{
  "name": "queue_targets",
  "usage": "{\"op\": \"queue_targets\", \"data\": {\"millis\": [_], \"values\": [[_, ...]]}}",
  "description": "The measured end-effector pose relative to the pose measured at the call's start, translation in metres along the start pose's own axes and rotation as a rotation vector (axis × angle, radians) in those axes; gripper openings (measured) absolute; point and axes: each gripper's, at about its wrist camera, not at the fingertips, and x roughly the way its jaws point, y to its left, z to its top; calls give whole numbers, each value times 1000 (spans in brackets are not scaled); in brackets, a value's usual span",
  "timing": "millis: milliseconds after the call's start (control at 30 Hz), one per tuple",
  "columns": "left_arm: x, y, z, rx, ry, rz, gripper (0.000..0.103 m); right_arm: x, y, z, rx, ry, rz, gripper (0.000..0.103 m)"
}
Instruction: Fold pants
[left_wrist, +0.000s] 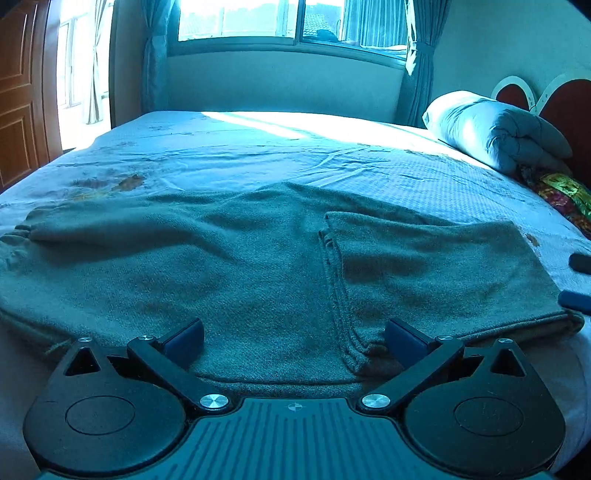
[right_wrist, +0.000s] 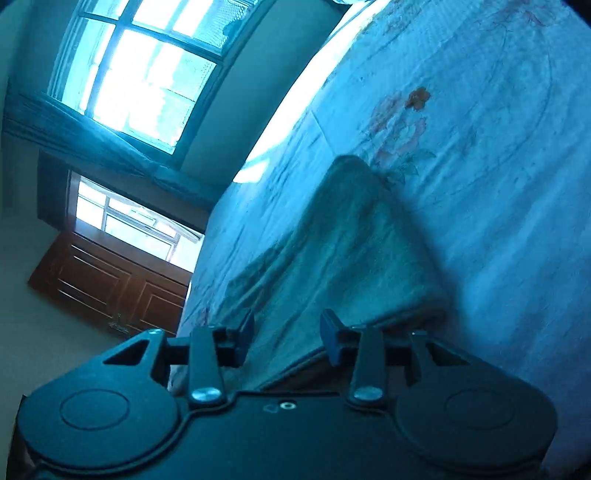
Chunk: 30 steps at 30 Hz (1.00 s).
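Observation:
Grey-green pants (left_wrist: 240, 266) lie flat across the near side of the bed, with one part folded over onto itself at the right (left_wrist: 436, 266). My left gripper (left_wrist: 293, 341) is wide open and empty, just above the pants' near edge. In the right wrist view, rolled sideways, the pants (right_wrist: 332, 251) stretch away from my right gripper (right_wrist: 288, 338), which is open with fabric lying between its fingers. The right gripper's fingertips (left_wrist: 580, 280) show at the right edge of the left wrist view, beside the folded end.
The bed has a pale sheet (left_wrist: 258, 147) with a flower print. A rolled quilt (left_wrist: 495, 129) and a colourful cushion (left_wrist: 561, 195) lie by the red headboard (left_wrist: 569, 107) at the right. A window (left_wrist: 288, 22), curtains and a wooden door (left_wrist: 18, 92) lie beyond.

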Motion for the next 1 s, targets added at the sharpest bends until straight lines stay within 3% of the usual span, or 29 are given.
{"op": "queue_targets", "data": {"millis": [67,133,167,267,467,600,667,767,900,967,1000], "values": [[1,2,1,-2,-1,-5,103,10,-10,-5,40,-6,-8,16],[-8,10,5,-11,-19,-11,103,-1,-6,1,64,-44,19,24],[-14,16,6,-16,-32,9,103,-13,3,5,14,-114,32,37],[-36,53,8,-58,-71,48,103,-25,17,12,-69,-199,35,54],[-56,167,-5,-318,-76,101,103,-5,22,1,-110,-149,17,57],[-28,240,-20,-592,-53,6,103,5,40,-10,-187,-106,8,57],[-2,269,-27,-685,-56,-88,103,3,49,-15,-213,-100,13,58],[23,289,-25,-715,-101,-170,103,4,56,-18,-213,-105,-1,58],[40,298,-23,-730,-163,-203,101,10,66,-22,-250,-102,-28,58],[46,292,-19,-628,-102,-90,46,18,76,-28,-301,-98,-49,61],[48,293,-22,-621,-89,-94,38,22,83,-32,-339,-99,-73,63]]}}
